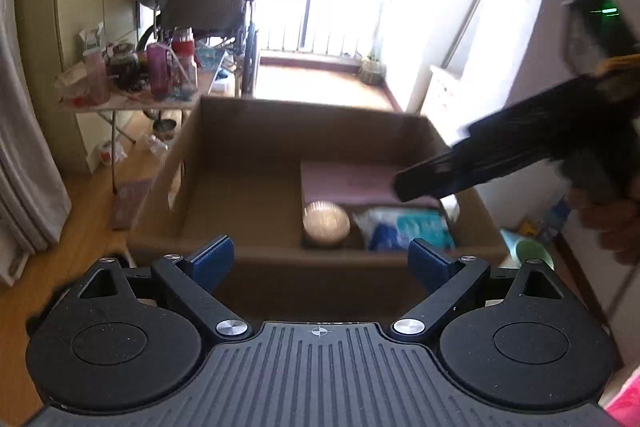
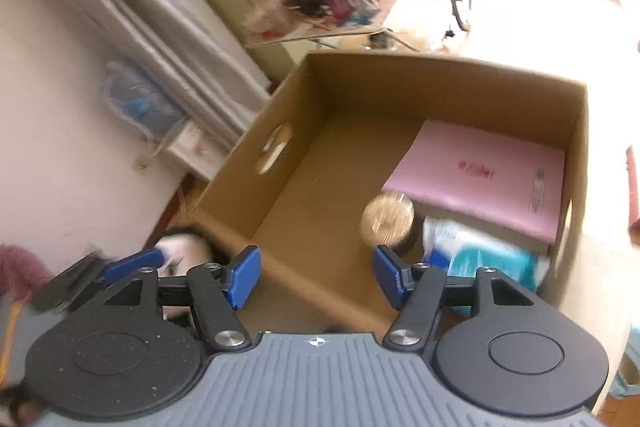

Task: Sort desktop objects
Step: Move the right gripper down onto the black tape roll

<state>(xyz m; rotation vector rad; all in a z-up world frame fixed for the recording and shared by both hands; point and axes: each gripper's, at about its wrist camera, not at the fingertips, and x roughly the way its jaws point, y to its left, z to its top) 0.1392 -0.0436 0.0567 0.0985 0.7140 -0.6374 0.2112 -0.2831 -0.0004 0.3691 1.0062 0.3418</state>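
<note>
Cardboard box (image 2: pixel 460 75) on, seemingly, floor (image 1: pixel 48 291).

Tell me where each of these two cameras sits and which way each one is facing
Left wrist: on the left gripper, looking down into the cardboard box toward the window; its open blue fingers and the right gripper show.
Right wrist: on the right gripper, tilted, looking into the box; its blue fingers show.
Shared: box, pink booklet, round lid.
</note>
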